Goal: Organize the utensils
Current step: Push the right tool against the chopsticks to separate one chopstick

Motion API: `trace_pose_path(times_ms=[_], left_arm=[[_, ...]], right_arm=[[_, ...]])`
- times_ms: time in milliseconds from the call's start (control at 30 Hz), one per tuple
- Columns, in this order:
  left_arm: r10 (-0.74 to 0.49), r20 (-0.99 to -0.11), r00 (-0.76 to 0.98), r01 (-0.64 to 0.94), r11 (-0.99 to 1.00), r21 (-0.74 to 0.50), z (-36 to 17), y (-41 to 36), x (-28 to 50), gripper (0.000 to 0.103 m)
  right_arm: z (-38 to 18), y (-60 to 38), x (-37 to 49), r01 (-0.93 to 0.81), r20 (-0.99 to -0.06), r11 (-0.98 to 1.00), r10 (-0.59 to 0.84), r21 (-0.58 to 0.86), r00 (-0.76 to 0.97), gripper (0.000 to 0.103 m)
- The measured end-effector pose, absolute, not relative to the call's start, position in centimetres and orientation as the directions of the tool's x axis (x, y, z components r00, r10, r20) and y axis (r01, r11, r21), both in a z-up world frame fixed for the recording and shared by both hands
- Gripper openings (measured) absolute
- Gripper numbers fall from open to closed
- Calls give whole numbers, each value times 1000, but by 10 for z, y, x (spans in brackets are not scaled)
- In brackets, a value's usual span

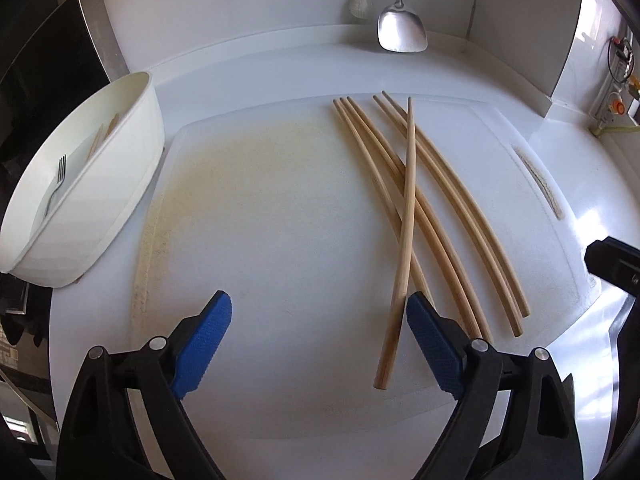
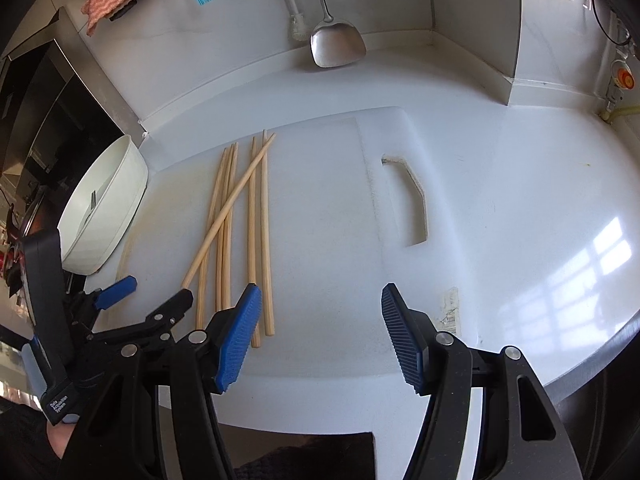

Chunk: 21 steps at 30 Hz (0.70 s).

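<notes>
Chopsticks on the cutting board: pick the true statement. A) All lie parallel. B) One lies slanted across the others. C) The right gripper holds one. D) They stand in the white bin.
B: one chopstick lies slanted over the other chopsticks on the cutting board.

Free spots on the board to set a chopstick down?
Bare: the cutting board between the white bin and the chopsticks; also between the chopsticks and the handle slot. Crowded: the chopstick pile, one lying across the others, by the left tool.
</notes>
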<state>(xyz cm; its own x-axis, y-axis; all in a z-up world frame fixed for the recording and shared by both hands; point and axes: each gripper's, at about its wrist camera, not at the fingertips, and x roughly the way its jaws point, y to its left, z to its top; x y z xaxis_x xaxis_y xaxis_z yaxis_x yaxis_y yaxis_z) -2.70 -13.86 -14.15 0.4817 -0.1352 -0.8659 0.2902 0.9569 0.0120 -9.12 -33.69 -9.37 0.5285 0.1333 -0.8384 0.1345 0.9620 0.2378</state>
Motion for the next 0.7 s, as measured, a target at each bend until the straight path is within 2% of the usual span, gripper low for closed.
trace_pose_path(times_ms=[233,400,533,700], left_arm=[[-148,-839,523,292,956,14,-143,-141,-23,84],[-206,-825,525,318,948,-34,-142,-142,-22,64],[-216,-817,535,312,949,-46,-141,-140,-21,53],[-213,-811,544,260,962,-79,-140,-126,-15,23]], right_arm=[[-103,-345,-81,132,-842,959,151,253,517,60],[-110,-344,-76,142,-849,957,150,253,506,60],[-113,-337,-70,136,-855,959,151,249,496,60],[-114,-325,-58,108,-858,966,153,234,491,60]])
